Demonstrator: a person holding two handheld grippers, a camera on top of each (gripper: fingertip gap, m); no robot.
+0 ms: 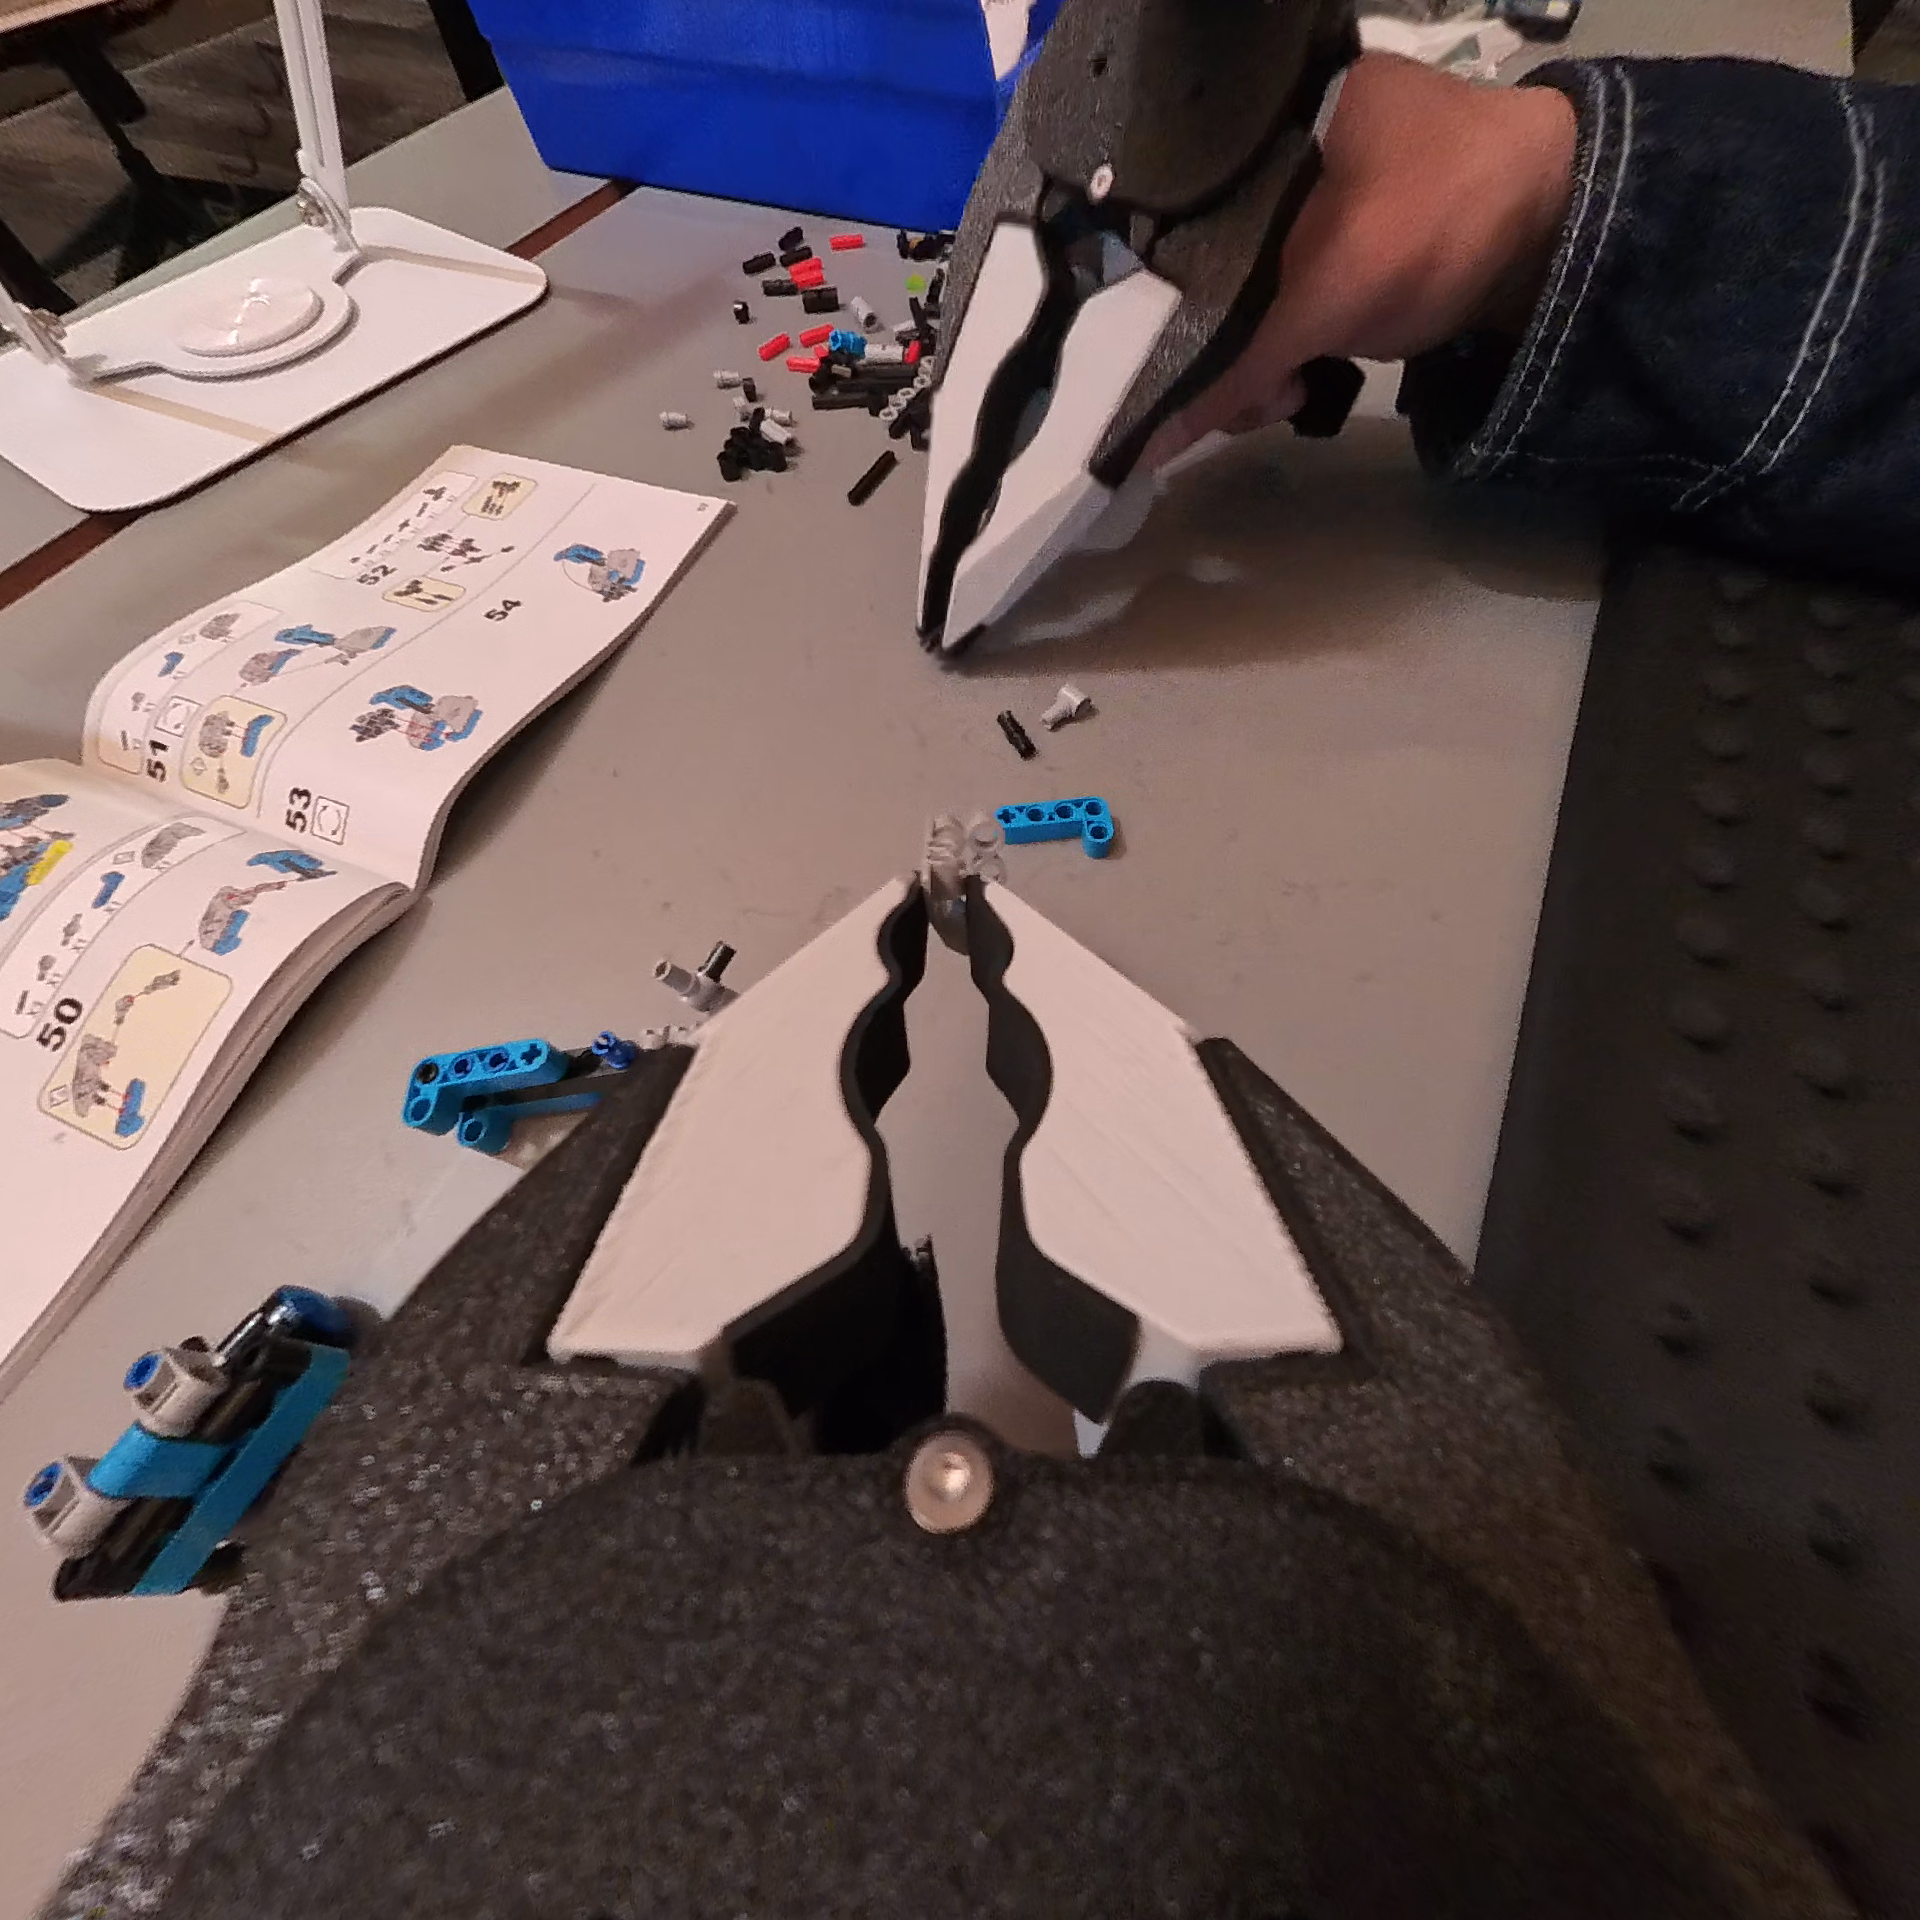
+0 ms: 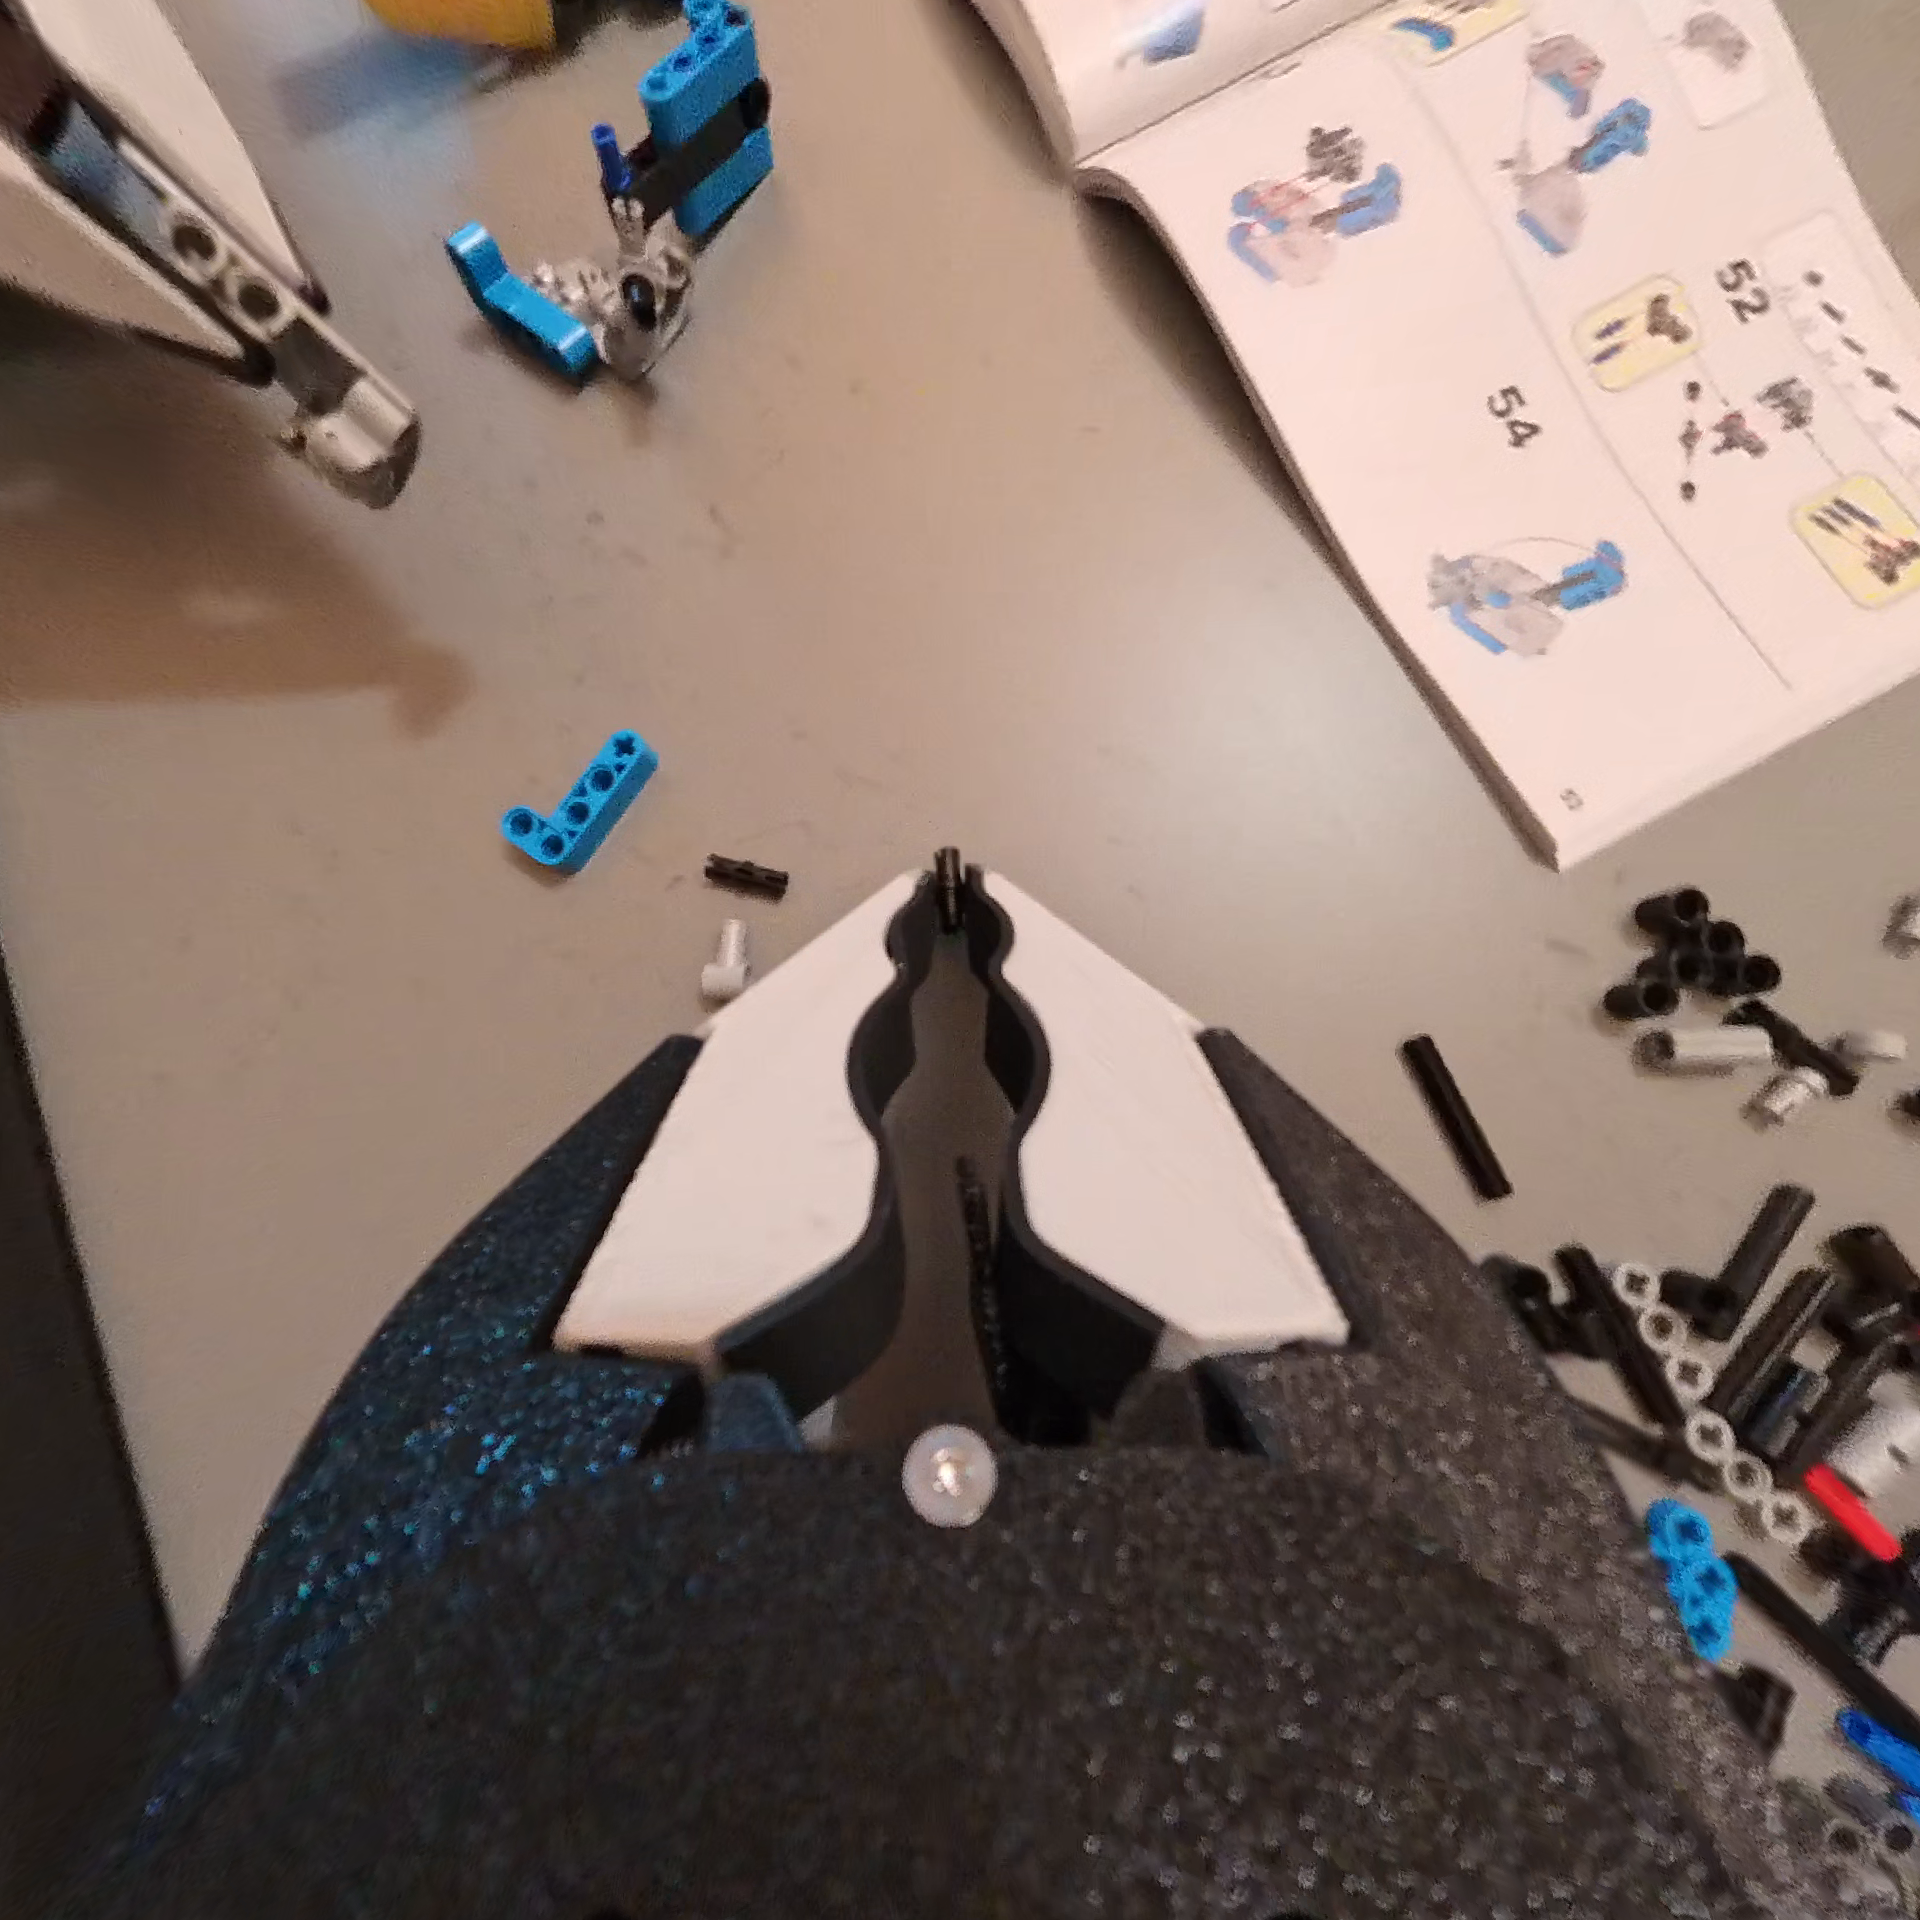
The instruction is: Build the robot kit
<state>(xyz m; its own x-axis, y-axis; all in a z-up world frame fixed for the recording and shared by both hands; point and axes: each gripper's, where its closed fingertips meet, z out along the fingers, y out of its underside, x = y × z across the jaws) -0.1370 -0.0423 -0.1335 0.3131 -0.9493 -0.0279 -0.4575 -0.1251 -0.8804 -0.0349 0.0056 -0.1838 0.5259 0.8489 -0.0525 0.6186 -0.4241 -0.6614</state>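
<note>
My left gripper [image 1: 951, 883] is shut on a light grey holed beam [image 1: 961, 847] that sticks out past its tips, just above the grey table. The beam also shows in the right wrist view [image 2: 249, 301]. My right gripper [image 2: 948, 883] is shut on a small black pin [image 2: 948, 871] held upright between its tips. In the left wrist view the right gripper [image 1: 940, 639] hovers close over the table, a person's hand on it. Between the grippers lie a blue L-shaped beam [image 1: 1060, 823], a loose black pin [image 1: 1015, 732] and a grey pin [image 1: 1065, 707].
An open instruction booklet [image 1: 343, 727] lies at left. A pile of small black, grey and red parts [image 1: 831, 353] sits before a blue bin [image 1: 748, 94]. Blue sub-assemblies [image 1: 488, 1086] [image 1: 187, 1455] lie near my left gripper. A black studded mat [image 1: 1714, 1039] borders the right; a white stand base [image 1: 260, 332] is far left. My hands' fingertips stand some 12 centimetres from each other.
</note>
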